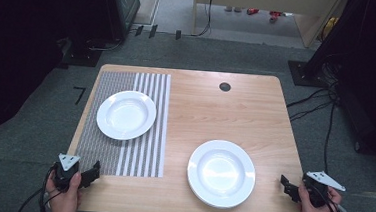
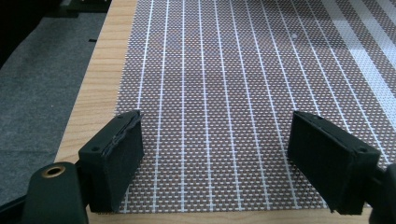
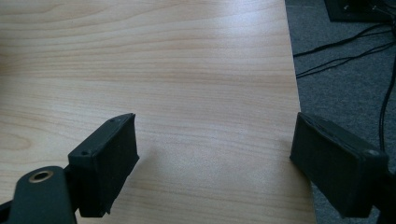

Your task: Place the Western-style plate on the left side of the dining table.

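bare wood point(image 1: 215, 113) runs free down the table's middle, between one plate point(image 1: 126, 114) at ten o'clock and stacked plates point(image 1: 221, 174) at five.

In the high view, the person's forearms are cut off by the bottom edge. The stack of white plates point(image 1: 221, 174) near the table's point(image 1: 236, 109) front edge is too small to count. The small dark disc point(image 1: 225, 86) near the far edge cannot be identified.
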`<state>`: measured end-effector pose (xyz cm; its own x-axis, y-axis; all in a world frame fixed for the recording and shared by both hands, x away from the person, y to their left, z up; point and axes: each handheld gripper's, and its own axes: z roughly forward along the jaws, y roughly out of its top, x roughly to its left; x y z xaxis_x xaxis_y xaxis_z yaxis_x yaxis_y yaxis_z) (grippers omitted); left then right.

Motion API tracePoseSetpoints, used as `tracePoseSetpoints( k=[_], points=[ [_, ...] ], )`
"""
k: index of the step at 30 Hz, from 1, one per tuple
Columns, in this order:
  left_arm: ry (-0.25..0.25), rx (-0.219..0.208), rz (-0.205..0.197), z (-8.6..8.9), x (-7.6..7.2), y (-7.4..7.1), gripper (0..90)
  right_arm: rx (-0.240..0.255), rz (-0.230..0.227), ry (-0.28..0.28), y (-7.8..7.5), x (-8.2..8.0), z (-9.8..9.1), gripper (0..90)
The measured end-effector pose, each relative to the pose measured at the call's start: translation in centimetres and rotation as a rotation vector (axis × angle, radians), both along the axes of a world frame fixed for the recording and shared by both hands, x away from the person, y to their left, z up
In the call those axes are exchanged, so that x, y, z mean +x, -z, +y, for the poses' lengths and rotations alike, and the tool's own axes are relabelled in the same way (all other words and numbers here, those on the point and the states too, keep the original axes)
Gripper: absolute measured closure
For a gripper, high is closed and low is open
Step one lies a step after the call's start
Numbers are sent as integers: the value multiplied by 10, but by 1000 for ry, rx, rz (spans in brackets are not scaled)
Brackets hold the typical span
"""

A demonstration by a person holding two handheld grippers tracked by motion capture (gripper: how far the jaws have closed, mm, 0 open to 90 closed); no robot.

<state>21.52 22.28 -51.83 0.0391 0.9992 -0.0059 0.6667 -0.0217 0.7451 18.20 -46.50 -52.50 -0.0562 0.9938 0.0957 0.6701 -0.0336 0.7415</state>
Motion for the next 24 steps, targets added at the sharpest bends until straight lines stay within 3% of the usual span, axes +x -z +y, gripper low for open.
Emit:
tracePoseSetpoints(
  k=[14, 24],
  points=[
    [0, 0, 0, 0, 0, 0, 184, -64, 14, -1, 1, 1, 6, 143],
    [0, 0, 0, 0, 0, 0, 184, -66, 14, -4, 1, 1, 6, 141]
  ],
)
